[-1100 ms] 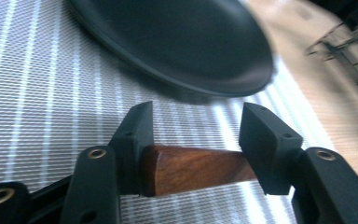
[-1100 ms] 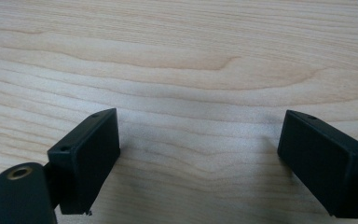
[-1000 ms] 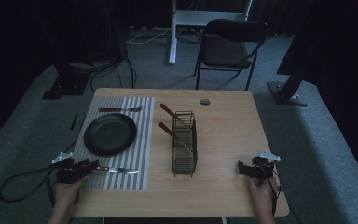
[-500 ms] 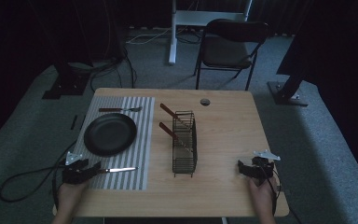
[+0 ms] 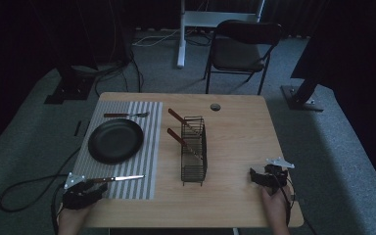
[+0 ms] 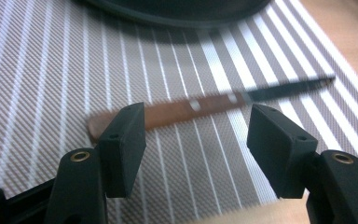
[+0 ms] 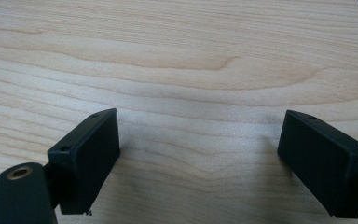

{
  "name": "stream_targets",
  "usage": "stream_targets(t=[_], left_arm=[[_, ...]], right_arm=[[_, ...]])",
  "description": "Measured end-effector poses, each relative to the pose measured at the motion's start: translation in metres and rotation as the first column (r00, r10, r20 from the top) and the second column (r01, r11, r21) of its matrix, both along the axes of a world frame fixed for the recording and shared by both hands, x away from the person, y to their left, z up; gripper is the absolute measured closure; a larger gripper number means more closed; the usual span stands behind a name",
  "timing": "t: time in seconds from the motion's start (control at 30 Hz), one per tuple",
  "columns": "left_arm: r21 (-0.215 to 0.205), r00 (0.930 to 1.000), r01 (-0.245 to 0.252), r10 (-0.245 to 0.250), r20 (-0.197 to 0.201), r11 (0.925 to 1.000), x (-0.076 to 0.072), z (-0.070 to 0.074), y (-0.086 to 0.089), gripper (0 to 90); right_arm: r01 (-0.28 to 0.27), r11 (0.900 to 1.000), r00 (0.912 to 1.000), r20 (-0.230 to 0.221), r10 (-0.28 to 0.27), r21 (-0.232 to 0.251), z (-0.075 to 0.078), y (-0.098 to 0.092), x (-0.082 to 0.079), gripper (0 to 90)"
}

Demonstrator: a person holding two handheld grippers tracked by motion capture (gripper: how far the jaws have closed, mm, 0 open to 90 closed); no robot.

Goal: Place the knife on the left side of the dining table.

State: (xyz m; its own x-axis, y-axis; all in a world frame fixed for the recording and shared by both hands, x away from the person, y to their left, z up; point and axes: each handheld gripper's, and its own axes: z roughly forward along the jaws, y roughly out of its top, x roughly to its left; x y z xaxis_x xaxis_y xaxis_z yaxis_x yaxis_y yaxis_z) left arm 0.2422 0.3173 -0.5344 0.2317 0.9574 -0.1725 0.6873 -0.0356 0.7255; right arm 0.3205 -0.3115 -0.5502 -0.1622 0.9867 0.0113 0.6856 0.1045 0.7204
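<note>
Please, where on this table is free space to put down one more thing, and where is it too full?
Free: the bare wood between the wire rack and the right gripper, and the strip along the table's near edge in front of the rack. Crowded: the striped mat, which carries the fork, black plate and knife, with the open left gripper at its near corner.

No readable text anywhere.
No letters, labels, brands, numbers or signs legible on the counter [image 5: 235, 142], striped mat [image 5: 149, 147] or plate [image 5: 115, 141].
</note>
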Motion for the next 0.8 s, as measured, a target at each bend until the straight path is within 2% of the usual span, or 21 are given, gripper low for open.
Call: stream_targets(t=[0.1,0.2,0.6,0.73,0.77,0.8], left_arm=[[-0.014,1.0000,-0.003,0.003,-0.008,0.9999,-0.001,-0.002,0.000,38.4],[-0.010,0.9999,-0.009,0.009,-0.014,0.9999,0.000,-0.005,0.002,38.4],[0.014,0.9995,-0.030,0.030,0.011,0.9994,0.008,-0.007,0.005,37.6],[0.020,0.9988,-0.047,0.047,0.010,0.9987,0.003,-0.007,0.006,25.2],[0.020,0.9988,-0.047,0.047,0.010,0.9987,0.003,-0.007,0.006,18.6],[0.030,0.9975,-0.070,0.071,-0.004,0.9971,0.002,-0.007,0.009,10.9]], right_arm=[[0.000,1.000,1.0000,0.000,0.000,0.001,0.000,0.000,0.000,11.8],[0.000,1.000,1.0000,0.000,0.000,0.001,0.000,0.000,0.000,11.8],[0.000,1.000,1.0000,0.000,0.000,0.000,0.000,0.000,0.000,11.8],[0.000,1.000,1.0000,0.000,0.000,0.000,0.000,0.000,0.000,11.8],[0.000,1.000,1.0000,0.000,0.000,0.000,0.000,0.000,0.000,11.8],[0.000,1.000,1.0000,0.000,0.000,-0.001,0.000,0.000,0.000,11.8]])
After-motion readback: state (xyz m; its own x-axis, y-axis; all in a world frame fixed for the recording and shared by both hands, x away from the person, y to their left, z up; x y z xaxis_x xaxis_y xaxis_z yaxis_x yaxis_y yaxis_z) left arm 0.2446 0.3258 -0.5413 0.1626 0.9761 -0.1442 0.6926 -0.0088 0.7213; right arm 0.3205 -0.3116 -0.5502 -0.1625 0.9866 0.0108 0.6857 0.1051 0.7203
